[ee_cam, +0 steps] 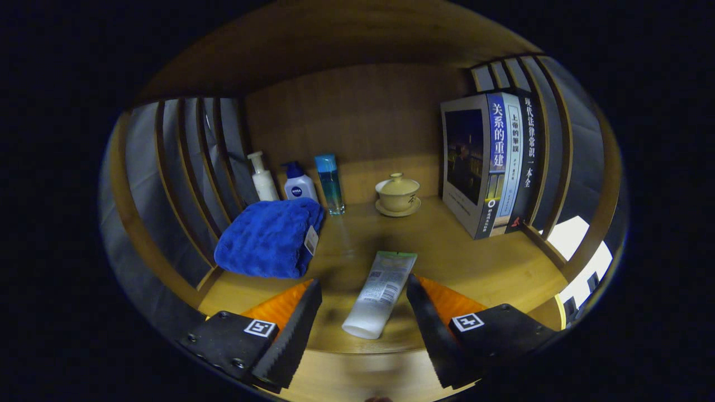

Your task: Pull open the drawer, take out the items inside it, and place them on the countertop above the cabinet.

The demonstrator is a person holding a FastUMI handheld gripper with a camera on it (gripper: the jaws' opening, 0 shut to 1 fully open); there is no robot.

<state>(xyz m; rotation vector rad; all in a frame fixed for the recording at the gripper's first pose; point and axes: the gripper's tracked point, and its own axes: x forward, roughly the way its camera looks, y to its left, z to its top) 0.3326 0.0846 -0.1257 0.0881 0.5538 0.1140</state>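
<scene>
A white squeeze tube [380, 293] lies flat on the wooden countertop [475, 262], cap end toward me, between the two black fingers [301, 324]. My gripper [364, 287] is open; the fingers stand wide on either side of the tube and neither pad touches it. The tube rests on the wood near the counter's front edge. The drawer is hidden from this view.
A folded blue towel [271, 237] lies left of the tube. Behind it stand a white pump bottle [262, 178], a blue-capped lotion bottle [299, 184] and a clear blue bottle [329, 184]. A lidded teacup on a saucer [397, 195] sits at the back; books [489, 162] stand right.
</scene>
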